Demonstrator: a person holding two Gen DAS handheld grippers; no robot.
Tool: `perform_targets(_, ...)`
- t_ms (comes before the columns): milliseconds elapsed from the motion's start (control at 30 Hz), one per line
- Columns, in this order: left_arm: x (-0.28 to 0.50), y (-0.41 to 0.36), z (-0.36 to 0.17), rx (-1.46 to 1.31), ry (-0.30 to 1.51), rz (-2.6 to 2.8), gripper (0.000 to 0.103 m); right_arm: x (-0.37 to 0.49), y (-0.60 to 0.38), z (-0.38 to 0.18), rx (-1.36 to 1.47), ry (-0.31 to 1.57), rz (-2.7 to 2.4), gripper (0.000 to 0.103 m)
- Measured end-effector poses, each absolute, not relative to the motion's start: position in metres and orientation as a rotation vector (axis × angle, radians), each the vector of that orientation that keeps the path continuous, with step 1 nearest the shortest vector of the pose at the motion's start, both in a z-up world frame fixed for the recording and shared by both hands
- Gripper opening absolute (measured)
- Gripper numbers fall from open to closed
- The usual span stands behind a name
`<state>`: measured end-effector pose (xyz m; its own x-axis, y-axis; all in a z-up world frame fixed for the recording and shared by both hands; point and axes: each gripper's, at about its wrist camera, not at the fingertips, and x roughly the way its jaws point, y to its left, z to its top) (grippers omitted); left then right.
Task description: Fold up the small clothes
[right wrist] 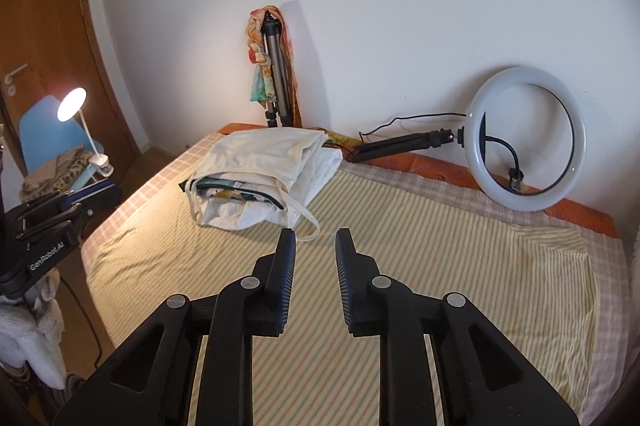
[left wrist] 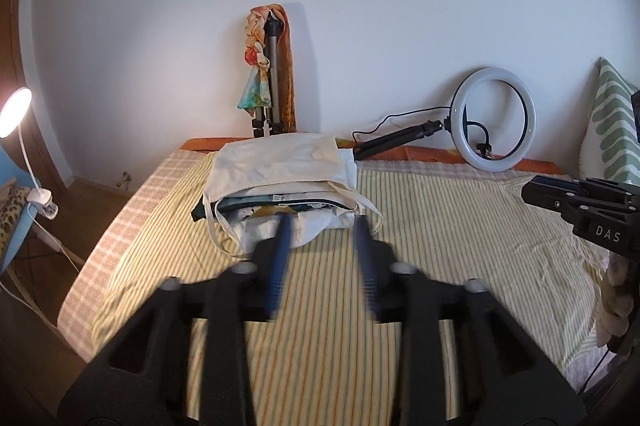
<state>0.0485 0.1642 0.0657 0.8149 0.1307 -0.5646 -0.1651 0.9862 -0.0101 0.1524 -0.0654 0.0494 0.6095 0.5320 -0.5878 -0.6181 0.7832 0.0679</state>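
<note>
A cream cloth bag [left wrist: 280, 162] lies on the striped bedsheet [left wrist: 440, 226] near the far edge, its mouth facing me with folded clothes [left wrist: 276, 210] showing inside. It also shows in the right wrist view [right wrist: 260, 162]. My left gripper [left wrist: 322, 222] is open and empty, its blurred fingertips just in front of the bag's mouth. My right gripper [right wrist: 315, 238] is open and empty above the sheet, short of the bag's strap [right wrist: 308, 218]. The right gripper's body shows at the right edge of the left wrist view [left wrist: 592, 210].
A ring light [right wrist: 528, 138] on a black stand leans against the wall at the back right. A folded tripod with scarves [right wrist: 276, 66] stands by the wall behind the bag. A lit desk lamp [right wrist: 74, 102] and blue chair stand left of the bed. A patterned pillow [left wrist: 612, 130] is at right.
</note>
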Motion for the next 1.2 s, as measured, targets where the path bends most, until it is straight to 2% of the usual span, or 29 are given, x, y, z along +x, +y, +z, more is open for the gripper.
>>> perform_targets(100, 0.041, 0.157, 0.058, -0.050, 0.579, 0.174, 0.049, 0.147, -0.072, 0.041, -0.154, 0.621, 0.660, 0.025)
perform_targets(133, 0.040, 0.155, 0.055, -0.055, 0.582, 0.171, 0.049, 0.146, -0.074, 0.038, -0.153, 0.618, 0.659, 0.033)
perform_targets(167, 0.039, 0.154, 0.050, -0.070, 0.586, 0.169, 0.049, 0.145, -0.076, 0.035, -0.154, 0.613, 0.657, 0.037)
perform_targets(300, 0.036, 0.153, 0.035, -0.125, 0.593, 0.170, 0.064, 0.143, -0.074, 0.021, -0.200, 0.612, 0.633, 0.037)
perform_targets(333, 0.036, 0.153, 0.033, -0.116, 0.591, 0.177, 0.064, 0.144, -0.074, 0.019, -0.205, 0.613, 0.631, 0.038)
perform_targets(400, 0.036, 0.151, 0.030, -0.095, 0.590, 0.184, 0.068, 0.144, -0.075, 0.017, -0.207, 0.607, 0.631, 0.045)
perform_targets(433, 0.037, 0.151, 0.028, -0.091, 0.585, 0.188, 0.077, 0.144, -0.076, 0.016, -0.201, 0.599, 0.631, 0.055)
perform_targets(467, 0.036, 0.153, 0.028, -0.093, 0.577, 0.195, 0.081, 0.144, -0.077, 0.014, -0.196, 0.591, 0.630, 0.060)
perform_targets(533, 0.035, 0.157, 0.025, -0.108, 0.569, 0.211, 0.090, 0.145, -0.077, 0.011, -0.191, 0.574, 0.613, 0.061)
perform_targets(600, 0.035, 0.161, 0.022, -0.126, 0.578, 0.217, 0.092, 0.146, -0.077, 0.008, -0.193, 0.565, 0.603, 0.067)
perform_targets(667, 0.036, 0.162, 0.020, -0.126, 0.584, 0.215, 0.094, 0.147, -0.076, 0.003, -0.185, 0.554, 0.611, 0.080)
perform_targets(833, 0.036, 0.156, 0.023, -0.054, 0.550, 0.250, 0.103, 0.148, -0.076, -0.003, -0.163, 0.534, 0.605, 0.082)
perform_targets(1200, 0.040, 0.139, 0.020, 0.037, 0.545, 0.269, 0.103, 0.150, -0.075, -0.007, -0.185, 0.541, 0.609, 0.084)
